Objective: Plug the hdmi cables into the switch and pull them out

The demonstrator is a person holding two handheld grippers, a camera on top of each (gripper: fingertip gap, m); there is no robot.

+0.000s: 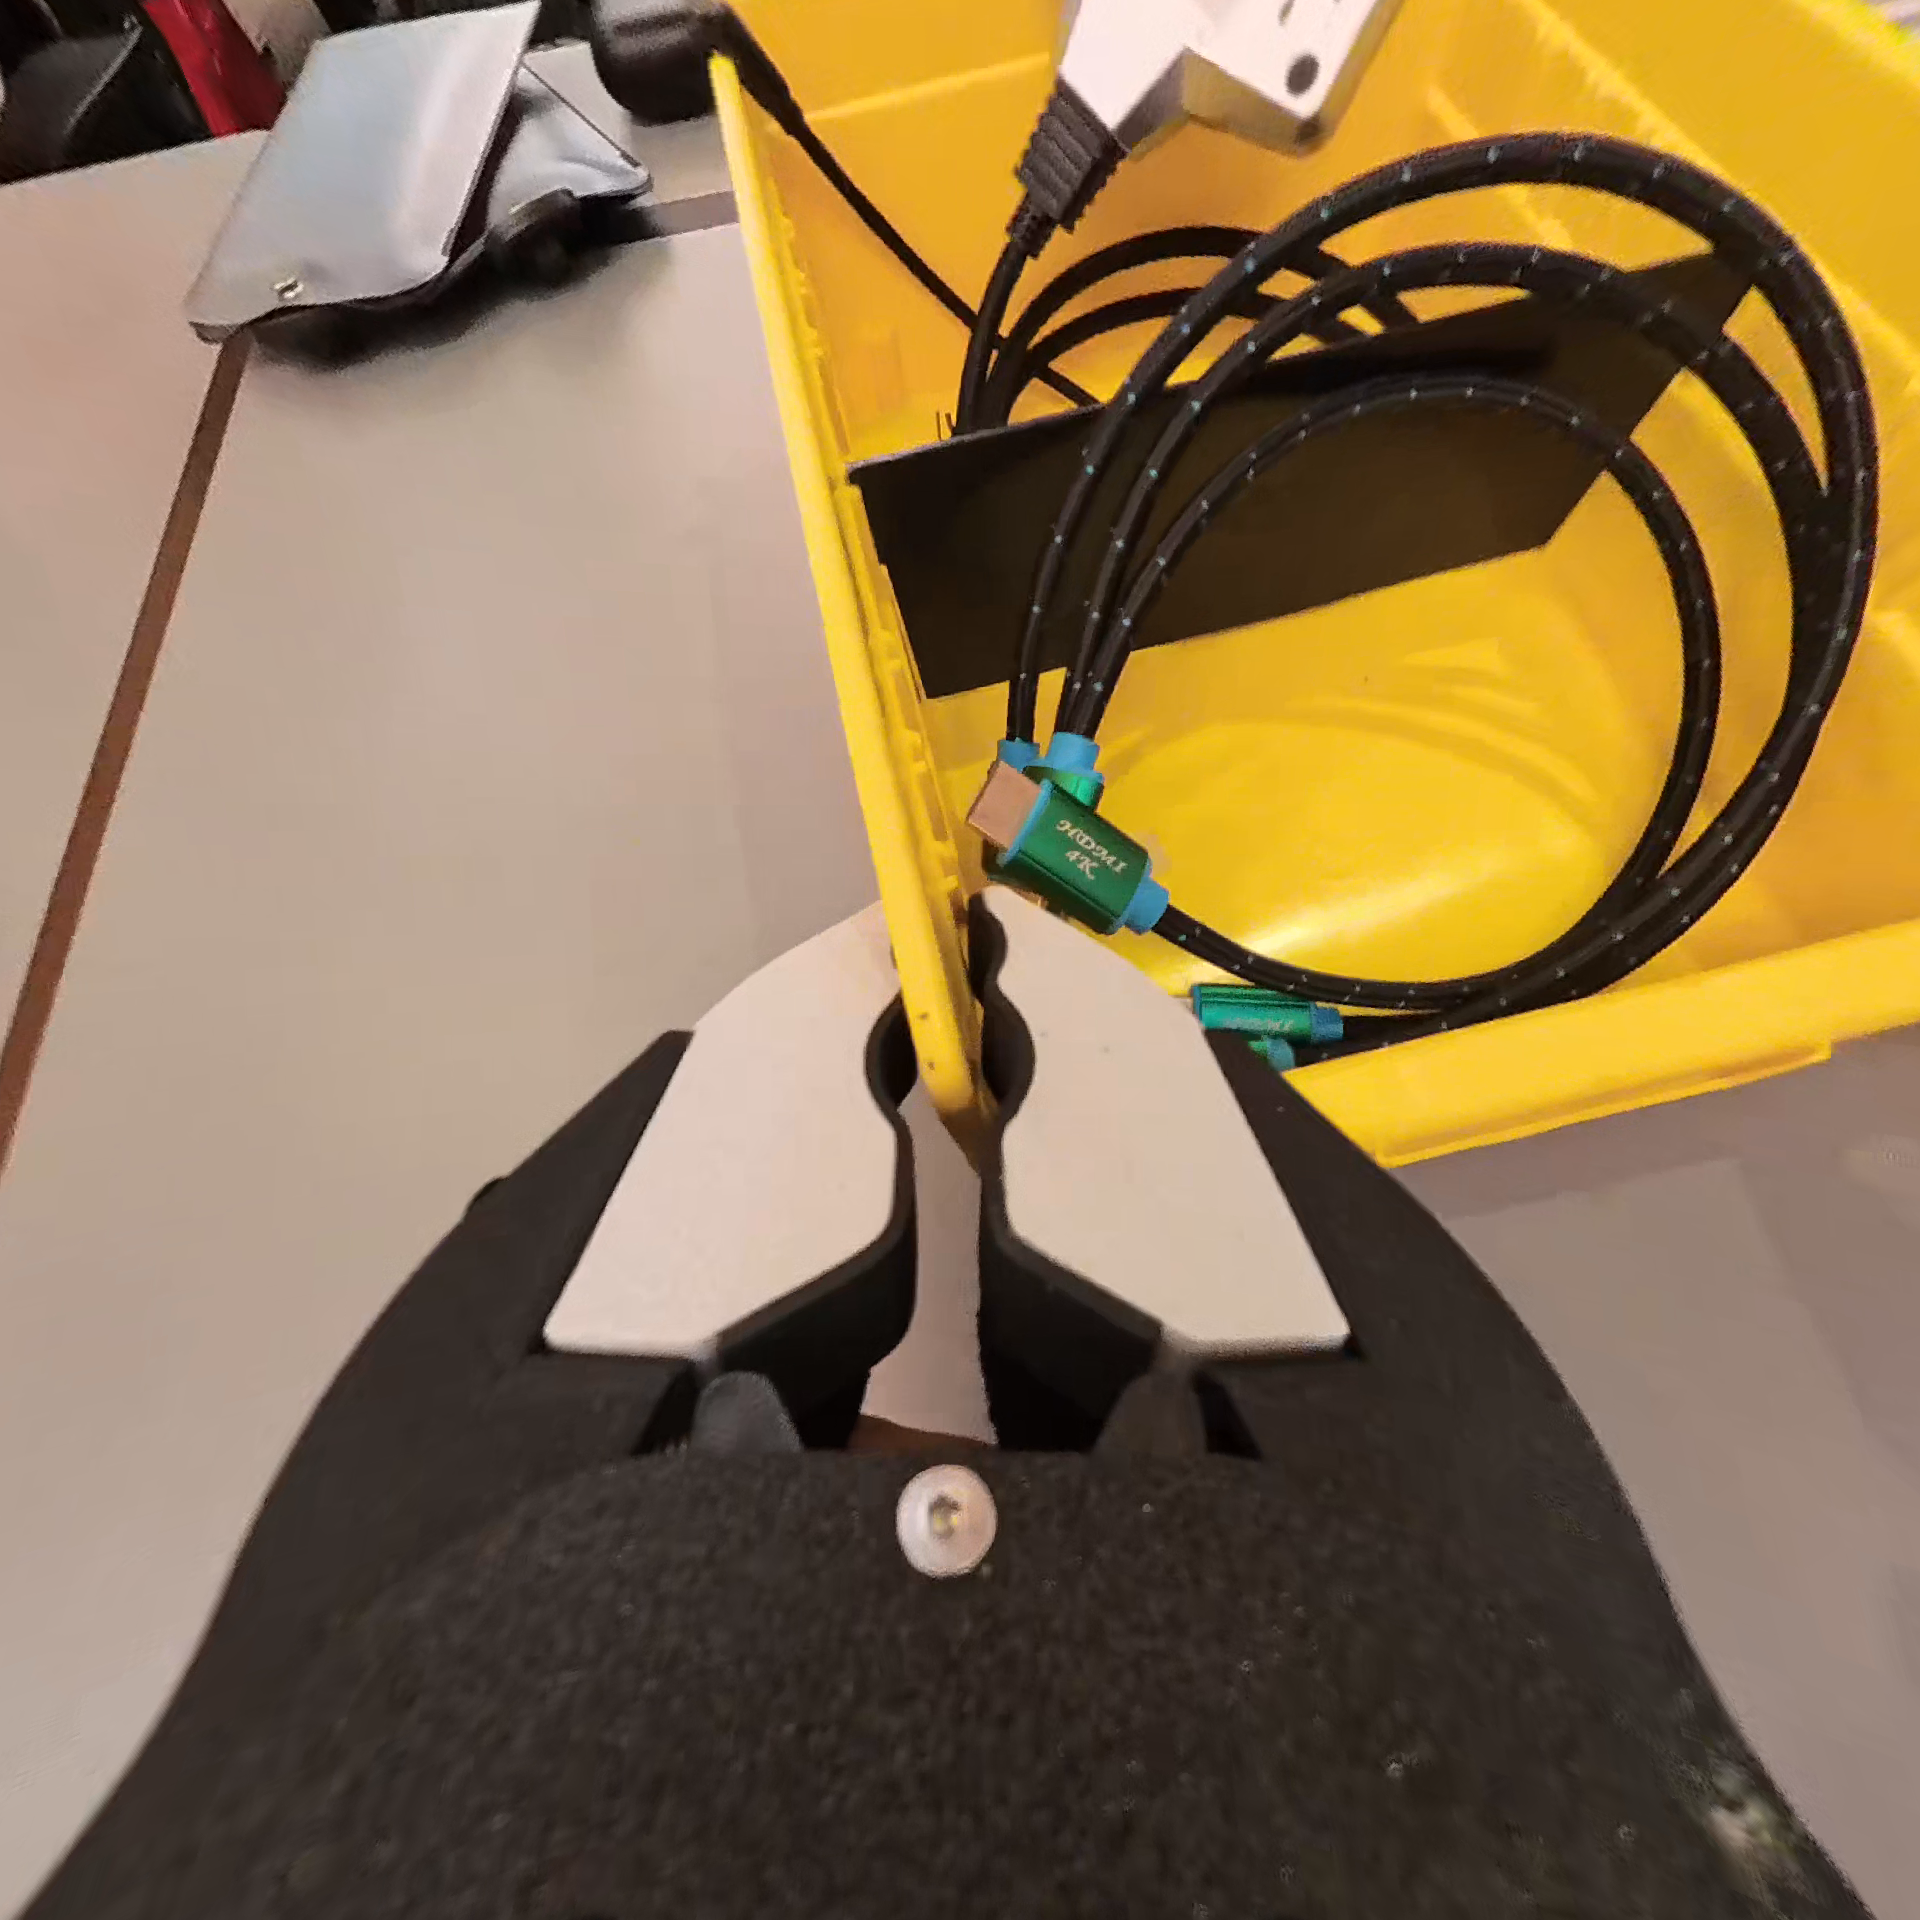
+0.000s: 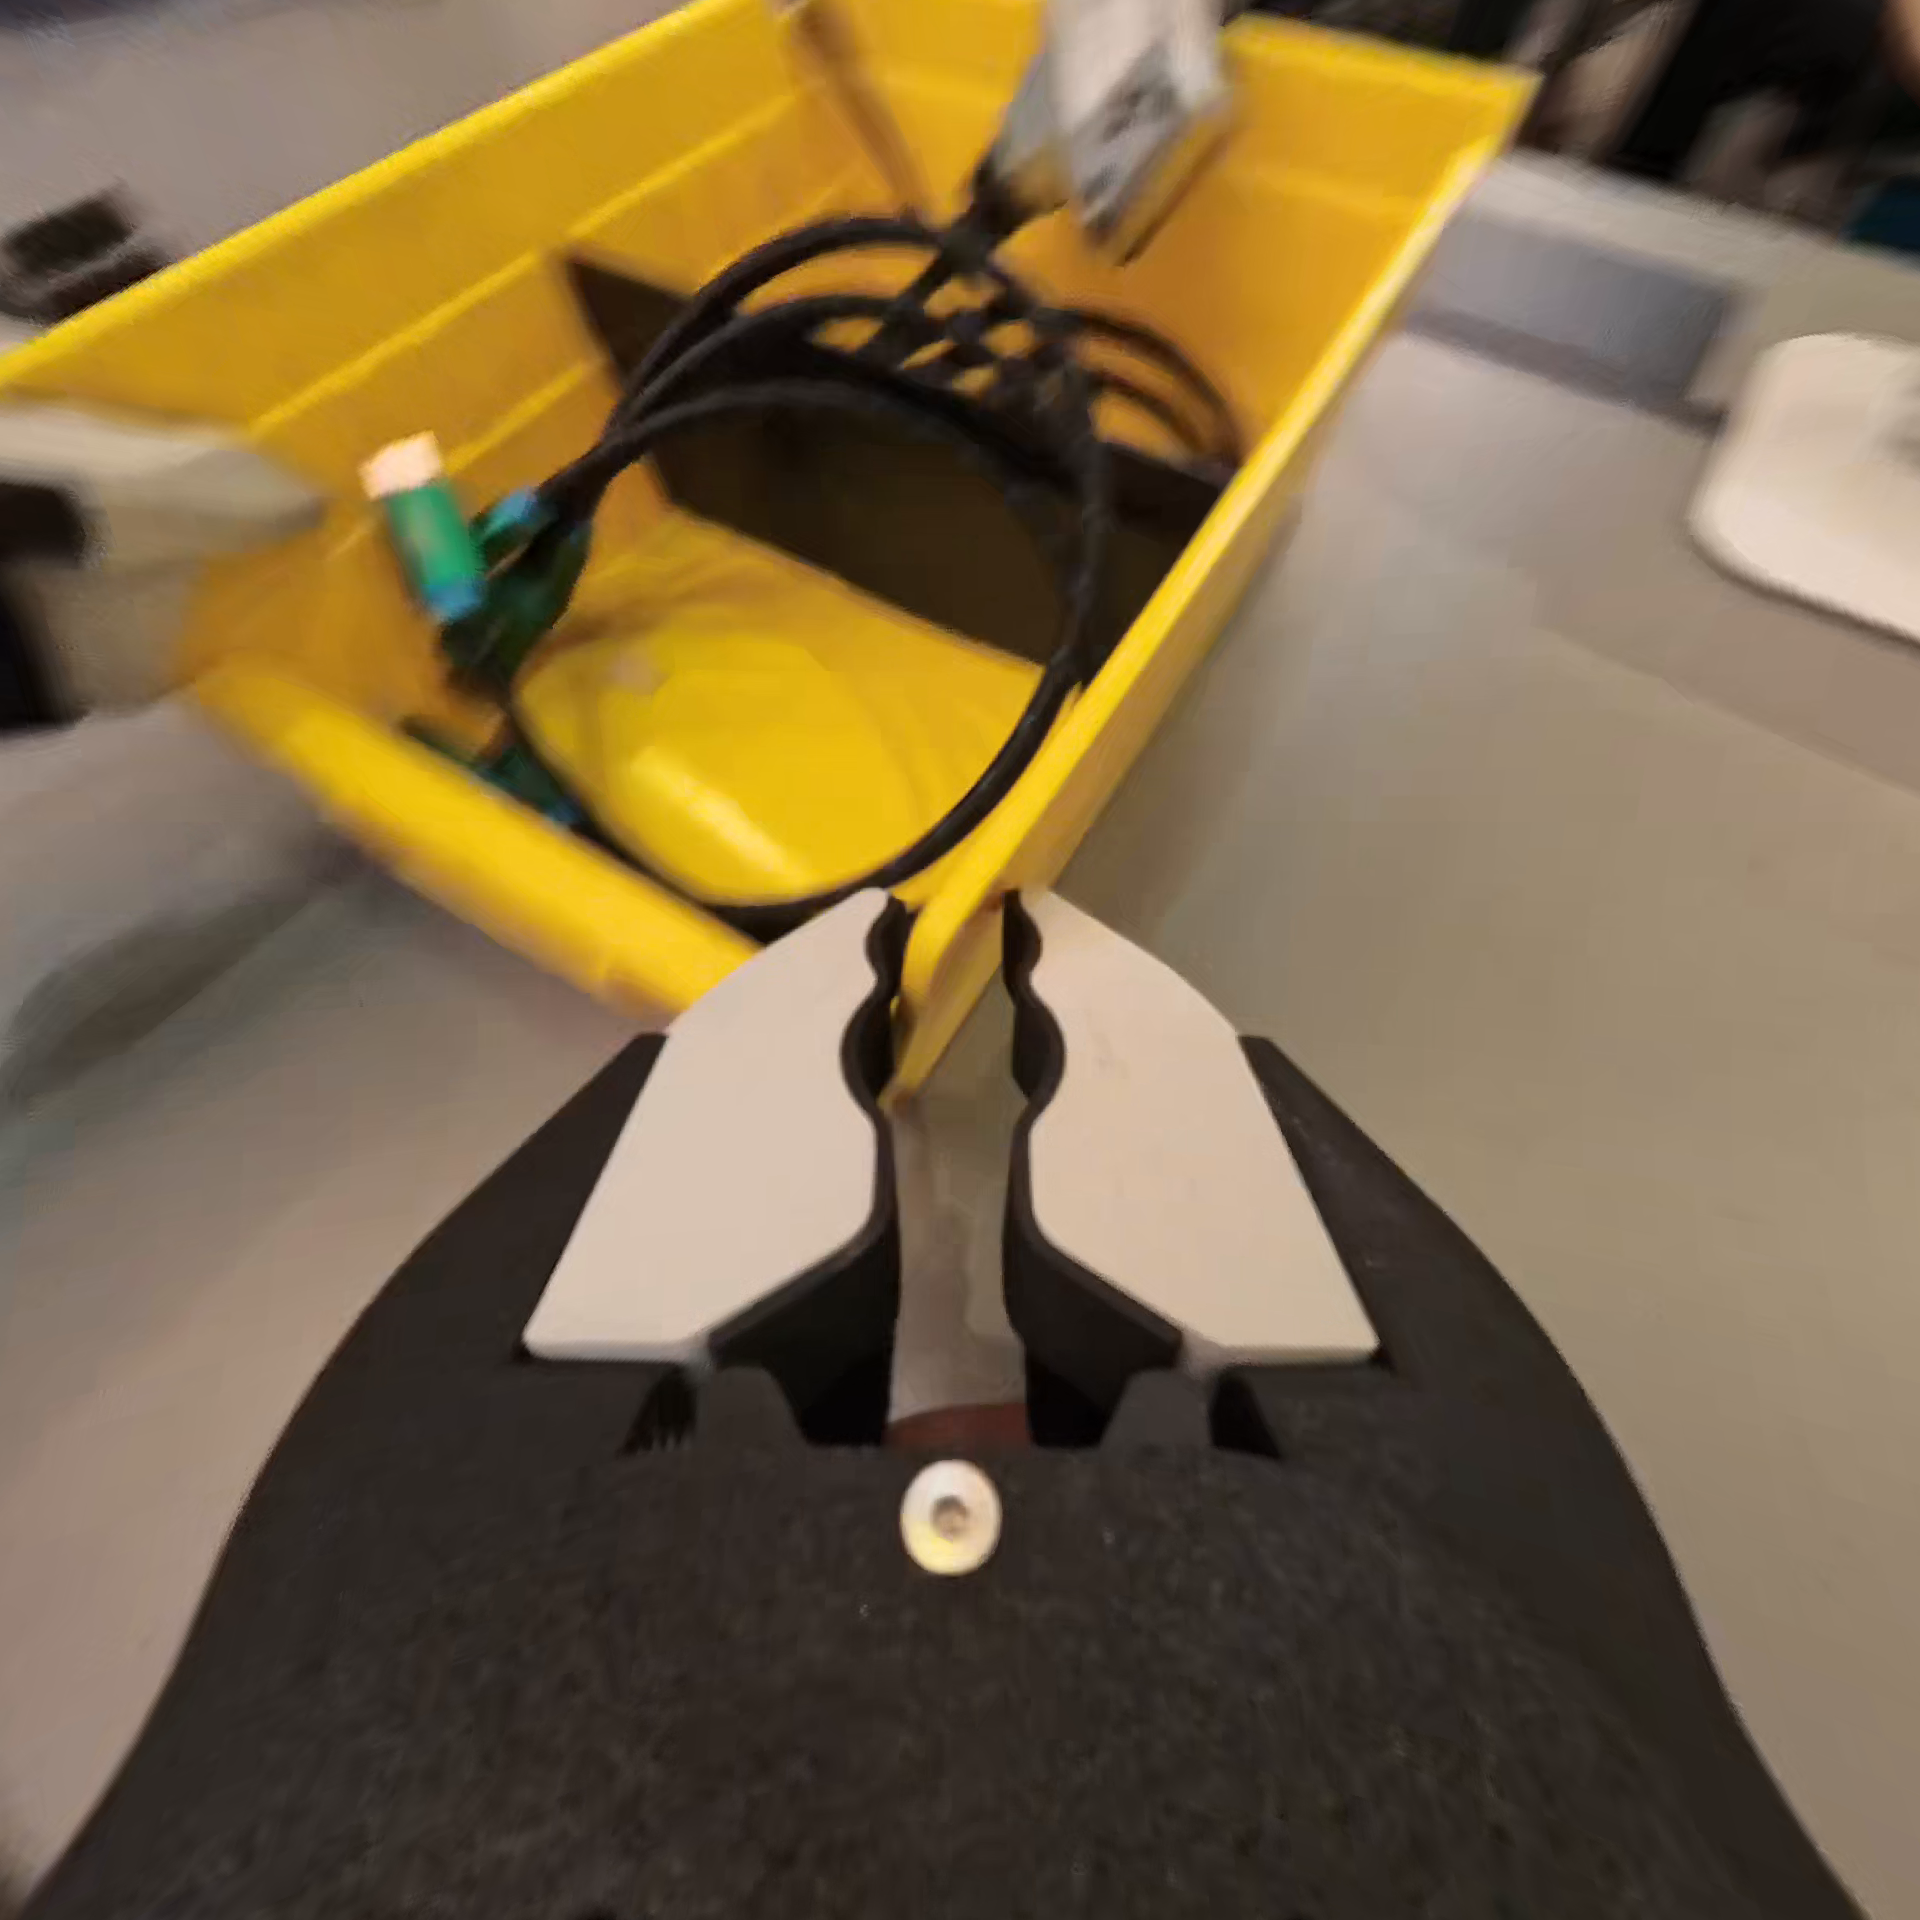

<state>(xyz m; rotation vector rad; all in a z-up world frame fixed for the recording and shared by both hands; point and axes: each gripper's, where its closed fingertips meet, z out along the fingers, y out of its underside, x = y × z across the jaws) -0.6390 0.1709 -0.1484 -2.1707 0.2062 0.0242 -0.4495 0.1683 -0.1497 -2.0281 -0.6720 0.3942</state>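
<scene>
A yellow bin [image 1: 1558, 1049] stands on the grey table. It holds a coiled black braided HDMI cable [image 1: 1704, 582] with green plugs [image 1: 1081, 862], a black divider [image 1: 1299, 540], and at the far end a silver switch [image 1: 1195, 62] with a black plug [image 1: 1070, 156] in it. My left gripper [image 1: 940, 909] is shut on the bin's left wall near the front corner. My right gripper [image 2: 951, 904] is shut on the bin's right wall [image 2: 1299, 416]. The blurred right wrist view also shows the cable [image 2: 1070, 582], a green plug [image 2: 426, 530], the switch [image 2: 1122, 94] and the left gripper's finger [image 2: 187, 488].
A grey pouch [image 1: 395, 208] lies on the table at the back left. A white object [image 2: 1829, 488] sits on the table to the right of the bin. A brown seam [image 1: 114, 727] runs along the table on the left. The gap from one gripper's tips to the other's is roughly 20 cm.
</scene>
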